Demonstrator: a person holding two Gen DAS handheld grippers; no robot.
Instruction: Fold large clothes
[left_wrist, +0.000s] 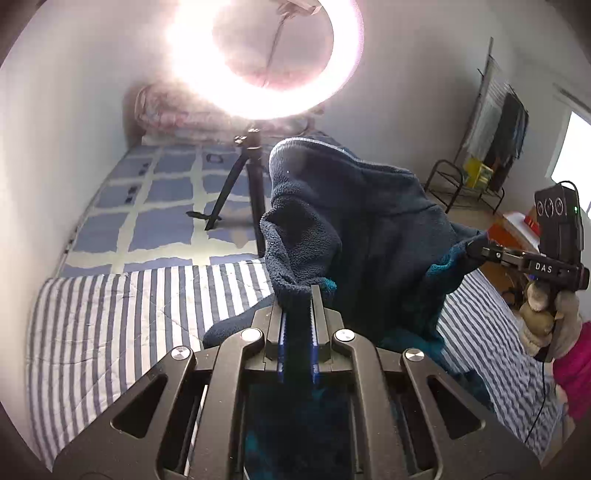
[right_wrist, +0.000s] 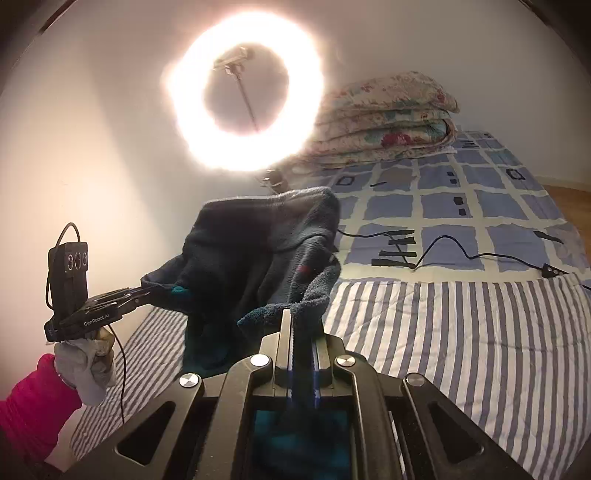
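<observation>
While the left wrist view looks down along its own fingers, the left gripper (left_wrist: 298, 295) has its jaws pressed together on an edge of the dark blue fleece garment (left_wrist: 354, 229). This garment hangs in the air above the striped blanket (left_wrist: 122, 317) on the bed. At the right, the right gripper (left_wrist: 474, 248) pinches another edge of the same cloth, and a gloved hand (left_wrist: 550, 317) with a pink sleeve (left_wrist: 576, 369) holds it. A bright ring light (left_wrist: 266, 59) stands on a tripod (left_wrist: 243, 192) behind.

From the right wrist view, the right gripper (right_wrist: 301, 325) is closed on the fleece garment (right_wrist: 258, 251); the left gripper (right_wrist: 155, 290) grips the far edge, though the dark cloth partly hides its tips. A folded floral quilt (right_wrist: 384, 122) lies on the checked sheet (right_wrist: 461, 206).
</observation>
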